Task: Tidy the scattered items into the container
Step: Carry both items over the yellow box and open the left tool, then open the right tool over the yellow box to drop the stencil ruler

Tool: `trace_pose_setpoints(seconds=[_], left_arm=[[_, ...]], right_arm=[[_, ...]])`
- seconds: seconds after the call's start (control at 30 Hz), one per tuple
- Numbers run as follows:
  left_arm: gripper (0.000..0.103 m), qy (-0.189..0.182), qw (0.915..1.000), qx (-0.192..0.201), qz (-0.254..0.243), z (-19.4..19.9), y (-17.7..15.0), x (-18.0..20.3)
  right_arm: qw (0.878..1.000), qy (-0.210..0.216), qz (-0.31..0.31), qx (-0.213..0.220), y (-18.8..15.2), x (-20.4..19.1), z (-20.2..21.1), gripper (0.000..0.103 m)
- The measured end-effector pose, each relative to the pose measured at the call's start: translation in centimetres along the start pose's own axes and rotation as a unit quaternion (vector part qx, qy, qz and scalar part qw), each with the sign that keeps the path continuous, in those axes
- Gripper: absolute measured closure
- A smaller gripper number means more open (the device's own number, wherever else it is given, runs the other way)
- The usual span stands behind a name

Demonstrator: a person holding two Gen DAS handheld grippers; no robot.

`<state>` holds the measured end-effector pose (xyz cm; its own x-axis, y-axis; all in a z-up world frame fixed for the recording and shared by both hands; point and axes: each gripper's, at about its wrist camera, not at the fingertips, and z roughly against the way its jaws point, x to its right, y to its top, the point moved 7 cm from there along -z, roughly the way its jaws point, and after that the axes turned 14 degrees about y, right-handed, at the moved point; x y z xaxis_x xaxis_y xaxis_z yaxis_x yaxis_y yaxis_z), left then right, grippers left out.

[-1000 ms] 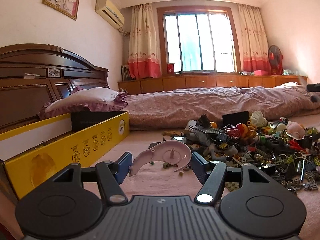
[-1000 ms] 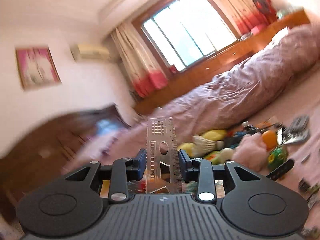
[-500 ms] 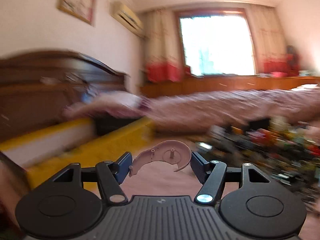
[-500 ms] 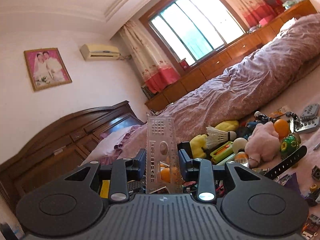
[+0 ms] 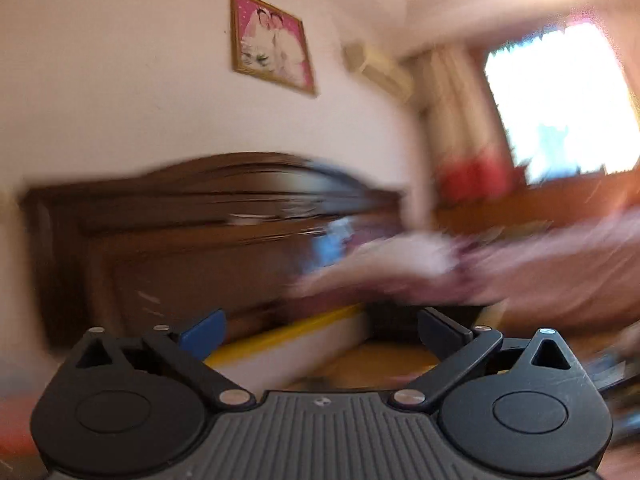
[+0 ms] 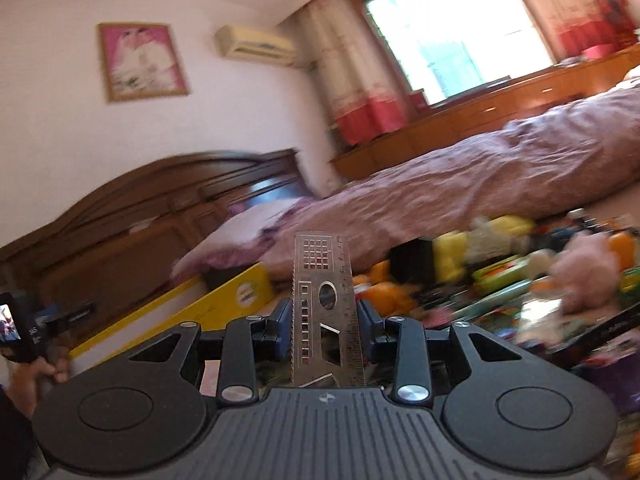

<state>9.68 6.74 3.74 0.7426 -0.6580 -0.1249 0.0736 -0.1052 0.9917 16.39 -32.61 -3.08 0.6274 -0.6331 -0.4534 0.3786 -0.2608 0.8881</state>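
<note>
Right gripper [image 6: 324, 320] pinching a metal template ruler [image 6: 325, 304], held upright between both pads. Left gripper [image 5: 320, 326] spread wide, nothing between the fingers. Just beyond the left gripper, at 12 o'clock, the yellow box [image 5: 280, 344], blurred, open side up. In the right wrist view the same yellow box [image 6: 224, 300] at 10 o'clock, the pile of scattered toys [image 6: 520, 276] at 2 o'clock on the bed. Farther, wooden headboard [image 6: 140, 216] at 10 o'clock, framed photo [image 6: 140, 62] on the wall above.
</note>
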Motion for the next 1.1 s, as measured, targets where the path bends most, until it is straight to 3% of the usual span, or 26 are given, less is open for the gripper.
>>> trace_pose_setpoints(seconds=[0.07, 0.13, 0.2, 0.23, 0.33, 0.37, 0.43, 0.5, 0.6, 0.67, 0.73, 0.77, 0.83, 0.9, 1.0, 1.1], left_arm=[[0.000, -0.051, 0.9935, -0.091, 0.045, 2.2, -2.0, 1.2], [0.000, -0.099, 0.9677, -0.215, 0.087, 3.7, -4.4, 2.0], [0.000, -0.142, 0.9419, -0.283, 0.112, 5.2, -6.1, 2.2], [0.000, -0.144, 0.9418, -0.284, 0.107, 5.8, -6.6, 2.0], [0.000, -0.115, 0.9630, -0.229, 0.083, 6.6, -7.1, -0.2], [0.000, -0.109, 0.9667, -0.210, 0.097, 6.4, -7.2, -1.2], [0.000, -0.122, 0.9657, -0.152, 0.171, 6.1, -7.5, -4.5], [0.000, -0.135, 0.9656, -0.115, 0.190, 5.9, -8.6, -7.5], [0.000, -0.138, 0.9602, -0.137, 0.201, 4.8, -10.7, -10.1], [0.000, -0.135, 0.9576, -0.157, 0.200, 4.0, -11.5, -10.7], [0.000, -0.142, 0.9506, -0.171, 0.216, 3.1, -11.8, -10.8], [0.000, -0.148, 0.9460, -0.177, 0.228, 2.3, -11.8, -10.6], [0.000, -0.160, 0.9395, -0.175, 0.247, 2.1, -11.5, -10.5], [0.000, -0.166, 0.9372, -0.167, 0.258, 2.3, -11.2, -10.7], [0.000, -0.177, 0.9328, -0.170, 0.264, 2.5, -11.2, -11.0], [0.000, -0.175, 0.9307, -0.178, 0.267, 2.3, -10.9, -10.8]], right_arm=[[0.999, 0.038, -0.001, -0.018, -1.4, -2.1, -1.1, 0.068], [0.997, 0.068, 0.004, -0.042, -2.6, -4.5, -2.8, 0.068], [0.993, 0.098, 0.021, -0.064, -3.3, -7.4, -5.1, 0.068], [0.991, 0.109, 0.027, -0.070, -3.5, -8.6, -6.1, 0.068], [0.982, 0.161, 0.042, -0.095, -3.7, -12.4, -11.4, 0.068], [0.978, 0.174, 0.050, -0.103, -3.7, -13.6, -13.5, 0.068], [0.973, 0.188, 0.066, -0.115, -3.8, -15.8, -17.9, 0.068], [0.971, 0.197, 0.059, -0.125, -4.1, -17.8, -23.0, 0.068], [0.967, 0.212, 0.057, -0.132, -3.7, -20.9, -30.0, 0.068], [0.974, 0.175, 0.089, -0.109, -2.5, -23.3, -34.0, 0.067], [0.985, 0.098, 0.131, -0.063, -1.4, -24.8, -36.6, 0.039], [0.988, 0.077, 0.130, -0.043, -1.1, -25.0, -37.0, 0.009], [0.991, 0.088, 0.101, -0.010, -1.8, -24.7, -35.7, 0.008], [0.990, 0.099, 0.100, -0.019, -3.6, -23.7, -34.1, 0.008], [0.992, 0.068, 0.104, -0.029, -6.2, -20.2, -31.2, 0.008], [0.997, 0.048, 0.035, -0.045, -8.2, -16.4, -29.1, 0.008]])
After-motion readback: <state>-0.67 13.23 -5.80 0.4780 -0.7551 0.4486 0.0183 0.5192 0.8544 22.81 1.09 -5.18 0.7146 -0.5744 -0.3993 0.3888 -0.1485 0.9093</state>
